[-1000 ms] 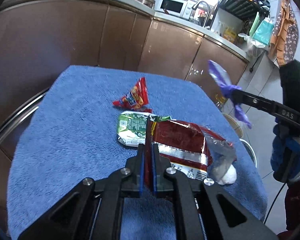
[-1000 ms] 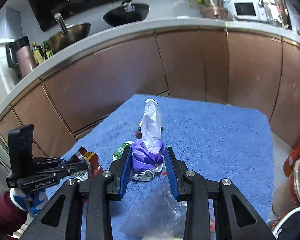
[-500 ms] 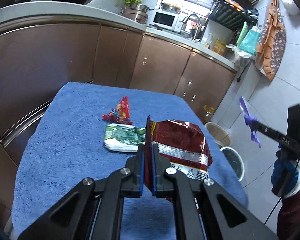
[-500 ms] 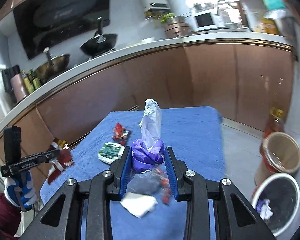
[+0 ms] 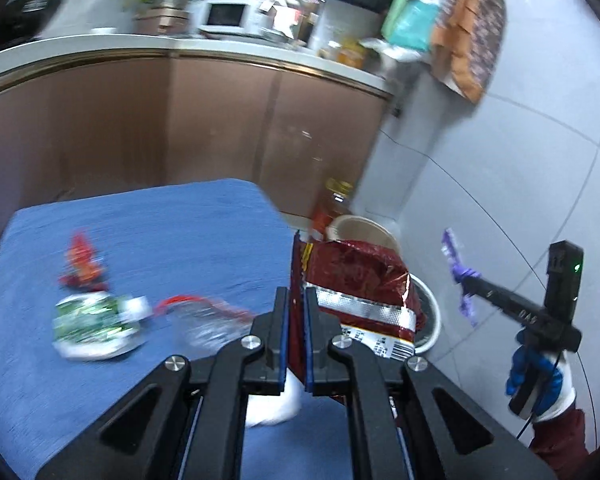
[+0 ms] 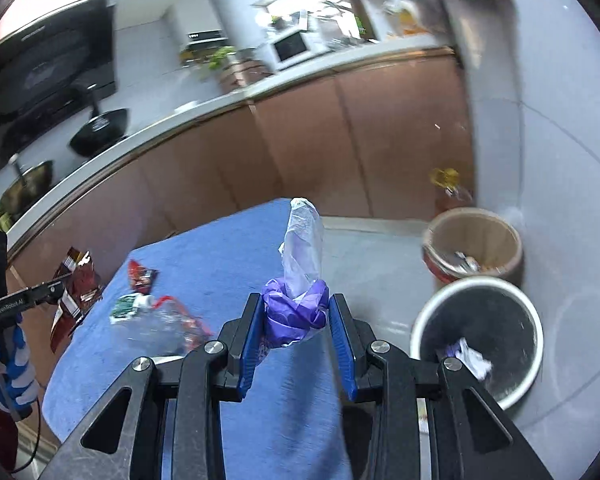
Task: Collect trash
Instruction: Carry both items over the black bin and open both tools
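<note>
Your left gripper [image 5: 296, 312] is pinching a crinkly dark-red foil bag [image 5: 356, 284], jaws nearly together, its print too blurred to read. Your right gripper [image 6: 296, 320] is clamping a crumpled purple plastic wad [image 6: 294, 312] part-open, left of the round white bin [image 6: 476, 336]. "GenRobot AI" is showing on the left gripper's side.

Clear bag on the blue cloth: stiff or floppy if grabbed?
Probably floppy: the clear bag lies crumpled and slack on the cloth. Likely very light, since it looks thin and see-through. It may slip, being glossy film; blur hides finer detail.
</note>
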The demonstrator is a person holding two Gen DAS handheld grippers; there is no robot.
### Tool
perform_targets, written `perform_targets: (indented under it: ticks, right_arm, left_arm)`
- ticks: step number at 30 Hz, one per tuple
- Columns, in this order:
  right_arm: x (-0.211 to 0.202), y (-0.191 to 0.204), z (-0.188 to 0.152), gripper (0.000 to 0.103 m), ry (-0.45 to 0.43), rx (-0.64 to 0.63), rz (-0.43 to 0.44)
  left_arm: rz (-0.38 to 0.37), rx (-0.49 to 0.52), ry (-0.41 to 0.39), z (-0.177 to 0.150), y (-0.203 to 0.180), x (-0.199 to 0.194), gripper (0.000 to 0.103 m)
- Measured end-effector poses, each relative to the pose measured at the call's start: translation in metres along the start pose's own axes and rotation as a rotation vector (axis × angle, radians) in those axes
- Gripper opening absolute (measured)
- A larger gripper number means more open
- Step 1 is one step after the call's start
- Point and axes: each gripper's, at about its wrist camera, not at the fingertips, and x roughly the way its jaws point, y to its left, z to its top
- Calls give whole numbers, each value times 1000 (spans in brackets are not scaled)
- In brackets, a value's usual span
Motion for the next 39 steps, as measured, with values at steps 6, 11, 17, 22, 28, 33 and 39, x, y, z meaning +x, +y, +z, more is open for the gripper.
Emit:
perform_targets:
  ticks: [6, 11, 17, 22, 28, 33, 39]
  right_arm:
    - [10, -55, -19, 31, 29, 102, -77]
    - [18, -97, -30, 31, 51, 167, -159]
    - [33, -137, -38, 32, 85, 212, -273]
    - [45, -161, -35, 33, 97, 213, -338]
    - [65, -185, -34, 34, 117, 223, -398]
    - [72, -190, -39, 45, 137, 227, -439]
    - [67, -184, -41, 47, 136, 232, -458]
  left_arm:
    - [-100, 70, 89, 23, -63, 86, 5]
    - [-142, 128, 143, 36, -116, 152, 5]
    - [-141, 183, 212, 39, -166, 231, 6]
    - [-137, 184, 263, 38, -189, 287, 9]
    - [-152, 148, 319, 33, -202, 336, 10]
    - [-162, 104, 358, 31, -197, 354, 30]
    - [-167, 80, 334, 34, -190, 342, 47]
